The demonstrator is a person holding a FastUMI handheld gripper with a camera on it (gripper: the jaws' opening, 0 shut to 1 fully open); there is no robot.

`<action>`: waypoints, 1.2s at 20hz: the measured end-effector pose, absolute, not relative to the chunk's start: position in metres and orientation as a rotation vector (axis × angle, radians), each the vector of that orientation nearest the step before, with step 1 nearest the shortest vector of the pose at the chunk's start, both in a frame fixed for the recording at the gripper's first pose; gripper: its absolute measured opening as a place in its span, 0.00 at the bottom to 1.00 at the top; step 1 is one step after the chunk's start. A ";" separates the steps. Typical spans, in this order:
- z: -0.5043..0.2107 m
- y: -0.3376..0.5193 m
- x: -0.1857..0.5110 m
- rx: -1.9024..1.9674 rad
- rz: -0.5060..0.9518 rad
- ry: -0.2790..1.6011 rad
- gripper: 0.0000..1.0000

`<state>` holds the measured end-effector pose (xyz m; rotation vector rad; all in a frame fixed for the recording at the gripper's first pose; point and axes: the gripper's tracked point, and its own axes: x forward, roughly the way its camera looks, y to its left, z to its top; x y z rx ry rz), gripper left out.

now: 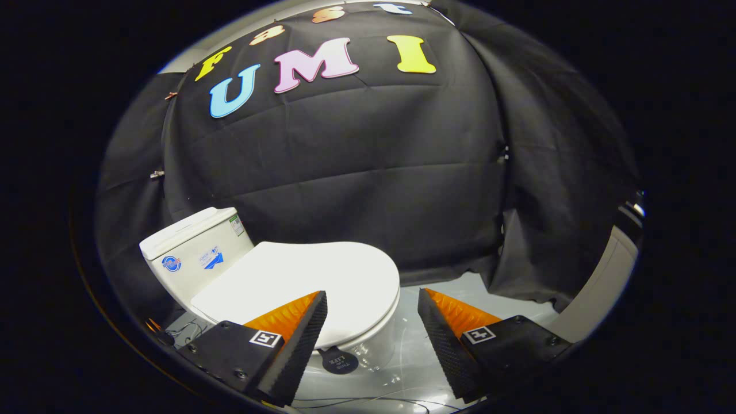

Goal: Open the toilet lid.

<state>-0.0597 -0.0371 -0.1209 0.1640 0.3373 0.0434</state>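
Toilet lid (pixel 310 276): near edge partly covered by one finger (pixel 299 328) of the hand-held gripper (pixel 372 310). Bowl (pixel 374 345): largely concealed beneath lid. Tank (pixel 195 247) stickers: too small to be made out.

Gripper (pixel 372 302) open, the two fingers spread wide with a clear gap between them. Left finger (pixel 299 339) and right finger (pixel 445 339) both point forward and lean slightly inward at the tips. Ribbed inner pads face each other across the gap, nothing pinched, neither pad pressing on anything. Each finger base carries a square marker tag on its top face; left tag (pixel 265 338), right tag (pixel 479 334). Screw heads show on both finger mounts. Gripper is held roughly level, with a slight roll: left finger sits a little lower than right. Fingers hover free, no contact visible.
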 end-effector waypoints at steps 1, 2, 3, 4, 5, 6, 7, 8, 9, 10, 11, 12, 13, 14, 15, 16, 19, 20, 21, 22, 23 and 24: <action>-0.130 -0.037 -0.062 0.182 0.044 0.367 0.98; -0.135 -0.036 -0.063 0.207 0.046 0.389 0.99; -0.139 -0.037 -0.063 0.234 0.044 0.408 0.99; -0.146 -0.037 -0.064 0.268 0.043 0.437 0.99; -0.156 -0.037 -0.068 0.302 0.046 0.473 0.99; -0.166 -0.036 -0.071 0.334 0.044 0.513 0.99; -0.179 -0.036 -0.076 0.369 0.047 0.557 0.97; -0.190 -0.033 -0.080 0.418 0.057 0.599 0.97; -0.199 -0.030 -0.083 0.478 0.059 0.645 0.97; -0.210 -0.024 -0.087 0.539 0.066 0.697 0.96; -0.219 -0.021 -0.091 0.616 0.064 0.733 0.94; -0.228 -0.012 -0.094 0.689 0.073 0.770 0.94; -0.231 -0.007 -0.095 0.757 0.075 0.794 0.94; -0.237 -0.004 -0.097 0.796 0.069 0.821 0.93; -0.243 -0.003 -0.097 0.827 0.065 0.830 0.79; -0.244 -0.003 -0.097 0.857 0.070 0.831 0.65; -0.242 0.004 -0.089 0.960 0.087 0.816 0.58; -0.242 0.005 -0.090 0.983 0.095 0.827 0.50; -0.242 0.008 -0.093 1.006 0.108 0.833 0.42; -0.243 0.010 -0.093 1.024 0.115 0.841 0.43; -0.240 0.011 -0.091 1.043 0.123 0.828 0.43; -0.240 0.012 -0.090 1.044 0.132 0.825 0.43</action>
